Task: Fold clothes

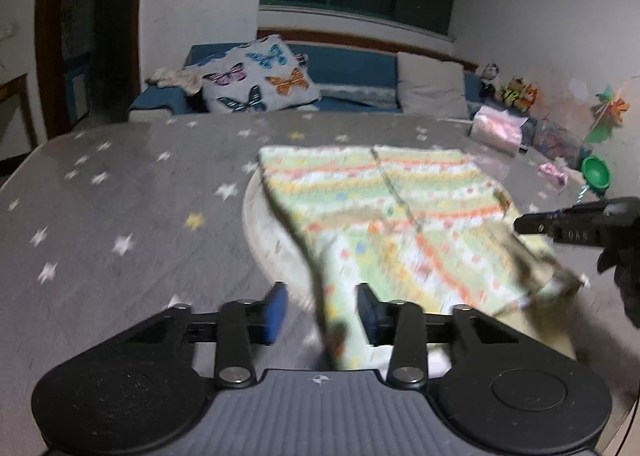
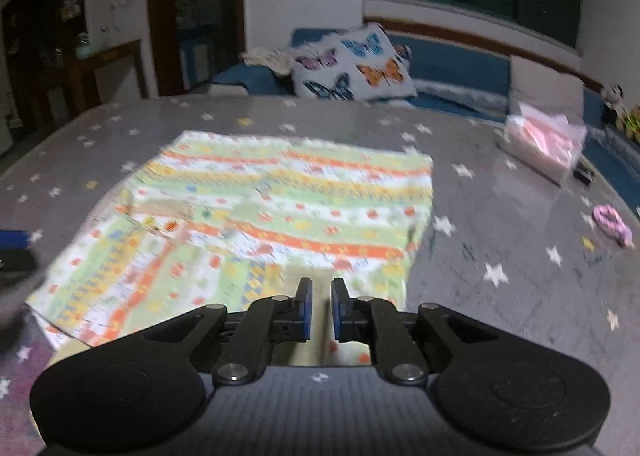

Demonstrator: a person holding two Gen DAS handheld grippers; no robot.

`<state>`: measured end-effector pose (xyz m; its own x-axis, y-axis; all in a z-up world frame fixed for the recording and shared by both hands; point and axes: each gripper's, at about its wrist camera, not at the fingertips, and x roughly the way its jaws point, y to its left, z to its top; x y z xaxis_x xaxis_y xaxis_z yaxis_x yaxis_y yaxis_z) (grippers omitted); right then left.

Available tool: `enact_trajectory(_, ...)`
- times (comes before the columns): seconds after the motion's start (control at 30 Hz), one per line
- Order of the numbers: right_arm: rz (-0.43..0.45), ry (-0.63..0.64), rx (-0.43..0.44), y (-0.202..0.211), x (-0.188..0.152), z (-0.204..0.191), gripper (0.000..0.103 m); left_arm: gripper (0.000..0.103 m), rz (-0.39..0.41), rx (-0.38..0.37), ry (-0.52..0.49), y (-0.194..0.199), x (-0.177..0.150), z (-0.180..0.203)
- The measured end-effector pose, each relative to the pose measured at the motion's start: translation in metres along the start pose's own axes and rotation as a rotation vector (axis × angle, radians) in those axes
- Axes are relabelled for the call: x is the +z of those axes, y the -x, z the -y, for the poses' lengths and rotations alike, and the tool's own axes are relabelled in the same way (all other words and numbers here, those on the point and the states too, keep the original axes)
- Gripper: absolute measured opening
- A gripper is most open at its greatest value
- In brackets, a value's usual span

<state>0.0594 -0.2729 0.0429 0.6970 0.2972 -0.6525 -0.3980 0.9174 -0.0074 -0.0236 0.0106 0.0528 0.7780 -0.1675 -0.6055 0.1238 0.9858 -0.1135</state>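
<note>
**A:** Where is the garment?

**B:** The striped garment (image 2: 280, 208), in green, orange and yellow bands, lies spread on the grey star-patterned desk (image 2: 500, 216), its near edge raised off the surface toward both cameras.

**A:** And the left gripper?

**B:** The left gripper (image 1: 322, 310) is low over the desk, level, pointing toward the sofa (image 1: 348, 72). Its blue pads stand wide apart, and a hanging strip of the garment (image 1: 340, 296) falls between them, lying against the right-hand pad. The other pad is clear of it, so nothing is pinched.

**A:** The right one?

**B:** The right gripper (image 2: 321, 308) also points forward, over the garment's near edge. Its pads sit close together with a narrow gap; cloth shows in that gap, but I cannot tell whether it is clamped. In the left view it reaches in from the right edge (image 1: 560, 226) at the garment's lifted corner.
</note>
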Motion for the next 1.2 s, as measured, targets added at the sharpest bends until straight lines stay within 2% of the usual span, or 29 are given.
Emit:
enact_trajectory(0.07,0.005,0.009,0.025,-0.001,0.002,-0.003,0.024,0.029,0.004,-0.025,-0.010,-0.010,0.010,0.006)
enact_trajectory(0.1,0.002,0.008,0.035,-0.004,0.002,-0.004,0.033,0.028,0.002,-0.032,-0.015,-0.016,0.014,0.009)
enact_trajectory(0.13,0.000,0.008,0.046,-0.006,0.003,-0.005,0.035,0.028,-0.005,-0.037,-0.020,-0.023,0.017,0.011)
enact_trajectory(0.37,-0.027,-0.022,0.112,-0.022,-0.003,0.000,0.035,0.026,-0.061,-0.036,-0.068,-0.068,0.024,0.022)
enact_trajectory(0.47,-0.038,-0.014,0.112,-0.024,-0.006,0.005,0.028,0.026,-0.090,-0.023,-0.071,-0.078,0.019,0.017)
enact_trajectory(0.6,-0.029,0.008,0.107,-0.012,-0.006,0.003,0.031,0.026,-0.081,-0.022,-0.082,-0.072,0.015,0.014)
enact_trajectory(0.73,-0.022,0.043,0.126,0.002,-0.010,-0.001,0.042,0.027,-0.059,-0.025,-0.133,-0.056,0.012,0.020)
enact_trajectory(0.8,-0.031,0.067,0.125,0.005,-0.015,-0.003,0.045,0.032,-0.045,-0.028,-0.169,-0.045,0.009,0.025)
enact_trajectory(0.87,-0.041,0.073,0.114,0.006,-0.021,-0.002,0.047,0.042,-0.031,-0.026,-0.197,-0.034,0.003,0.029)
enact_trajectory(0.9,-0.046,0.073,0.108,0.007,-0.023,-0.001,0.047,0.042,-0.022,-0.026,-0.215,-0.027,0.000,0.030)
enact_trajectory(1.0,-0.052,0.072,0.091,0.012,-0.031,0.003,0.047,0.046,-0.003,-0.020,-0.280,-0.010,-0.011,0.034)
enact_trajectory(1.1,-0.057,0.080,0.086,0.016,-0.037,0.005,0.056,0.050,0.013,-0.020,-0.370,0.005,-0.027,0.041)
enact_trajectory(1.2,-0.048,0.090,0.082,0.020,-0.040,0.005,0.057,0.053,0.012,-0.024,-0.480,0.013,-0.046,0.054)
